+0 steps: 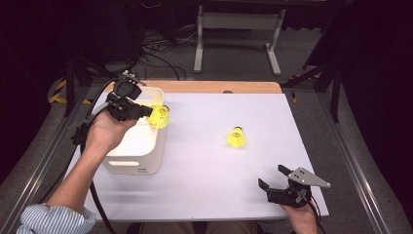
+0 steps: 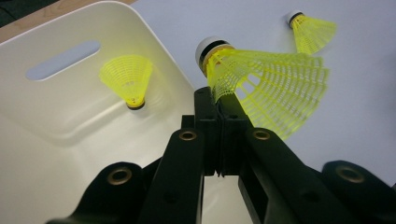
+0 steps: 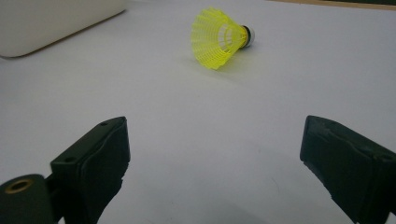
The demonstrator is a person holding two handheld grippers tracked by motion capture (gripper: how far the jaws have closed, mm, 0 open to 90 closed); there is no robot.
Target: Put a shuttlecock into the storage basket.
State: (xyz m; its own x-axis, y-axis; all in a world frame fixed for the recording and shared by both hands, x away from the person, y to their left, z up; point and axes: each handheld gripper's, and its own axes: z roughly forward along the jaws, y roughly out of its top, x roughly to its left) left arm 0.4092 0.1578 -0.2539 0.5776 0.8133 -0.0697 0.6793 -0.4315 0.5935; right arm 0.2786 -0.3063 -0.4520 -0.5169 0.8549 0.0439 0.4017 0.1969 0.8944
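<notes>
A: What are you gripping in your left gripper [image 1: 146,113] just now?

B: You are pinching the mesh skirt of a yellow plastic shuttlecock with a white cork tip [image 2: 261,79]; the jaws are closing fully on its edge, and it is hanging right at their tips, over the rim of the cream plastic bin with a slot handle [image 2: 154,42].

A: And beyond those tips?

B: A second yellow shuttlecock [image 2: 128,79] is sitting inside the bin, cork down, just past your left jaw. Farther out, a third yellow shuttlecock [image 2: 310,30] is lying on the white tabletop [image 1: 204,161].

A: My right gripper [image 1: 274,178]?

B: You are holding it wide open with nothing between the jaws, low over the table. That third shuttlecock is lying on its side well ahead of it.
</notes>
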